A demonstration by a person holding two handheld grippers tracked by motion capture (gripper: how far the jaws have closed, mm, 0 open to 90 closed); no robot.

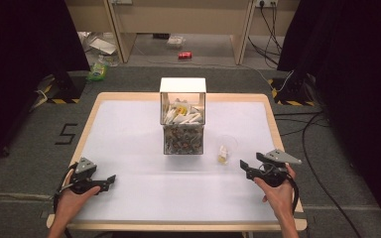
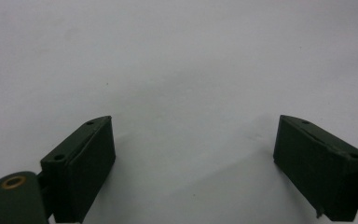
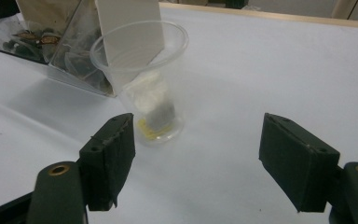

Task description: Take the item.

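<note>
The right claw (image 1: 244, 168) sits at the near right of the white counter (image 1: 129, 148), held in a hand (image 1: 278, 196), its jaws spread wide with nothing between them and touching nothing. In the right gripper view the same claw (image 3: 198, 154) has bare counter in the gap between its two black pads, and just beyond the gap, a little to the left, stands a clear plastic cup (image 3: 144, 79), upright, with a white sachet and something yellow at the bottom. From the high view that cup (image 1: 224, 148) is near the right claw, a little farther out and to its left, and just right of a clear box (image 1: 182, 124) of sachets standing mid-counter; cup and box are close but apart. The left claw (image 1: 110, 179) rests at the near left, well apart from cup and box. In the left gripper view its jaws (image 2: 193, 163) are also wide open, over plain white counter, holding nothing.
</note>
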